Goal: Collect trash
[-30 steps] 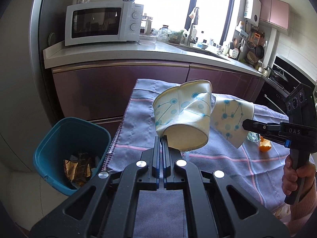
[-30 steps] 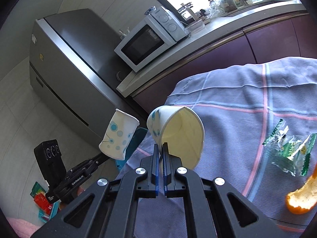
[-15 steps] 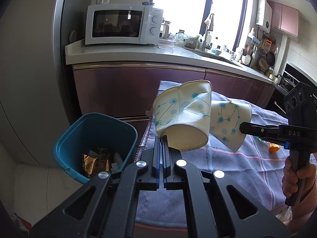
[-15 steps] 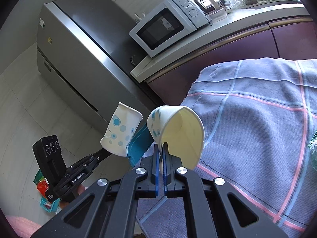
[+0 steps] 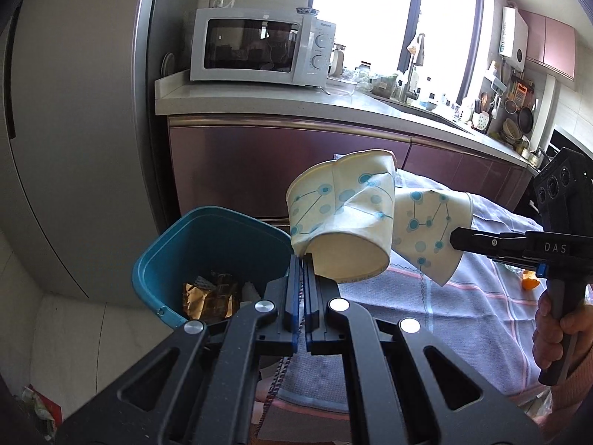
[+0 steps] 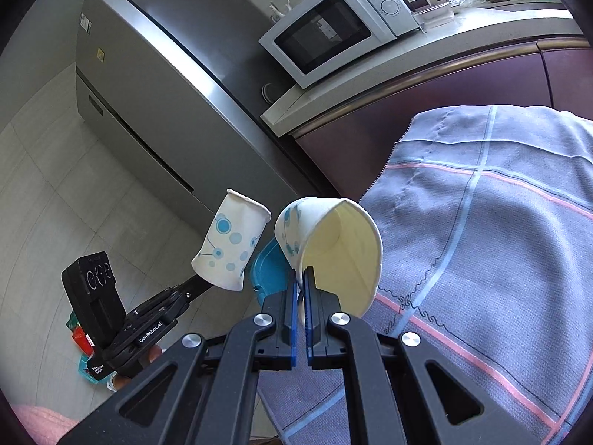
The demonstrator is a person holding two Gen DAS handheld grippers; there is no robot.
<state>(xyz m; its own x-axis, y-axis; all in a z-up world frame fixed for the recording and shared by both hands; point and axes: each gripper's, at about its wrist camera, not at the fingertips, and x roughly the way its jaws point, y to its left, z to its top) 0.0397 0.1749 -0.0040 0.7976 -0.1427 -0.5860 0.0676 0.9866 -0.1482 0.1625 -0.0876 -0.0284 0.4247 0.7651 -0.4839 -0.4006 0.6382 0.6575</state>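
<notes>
Cups pinched in my left tongs (image 5: 304, 259) and right tongs (image 6: 301, 273), near bin (image 5: 166, 248); peel (image 5: 529, 283) remained on bench (image 5: 463, 296).

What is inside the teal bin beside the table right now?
The teal bin holds crumpled golden-brown wrappers and pale scraps. Its near side and bottom are hidden behind the left gripper.

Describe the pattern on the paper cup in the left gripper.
The crumpled white paper cup carries blue dots joined by thin lines, like a constellation print. The left wrist view shows it best.
</notes>
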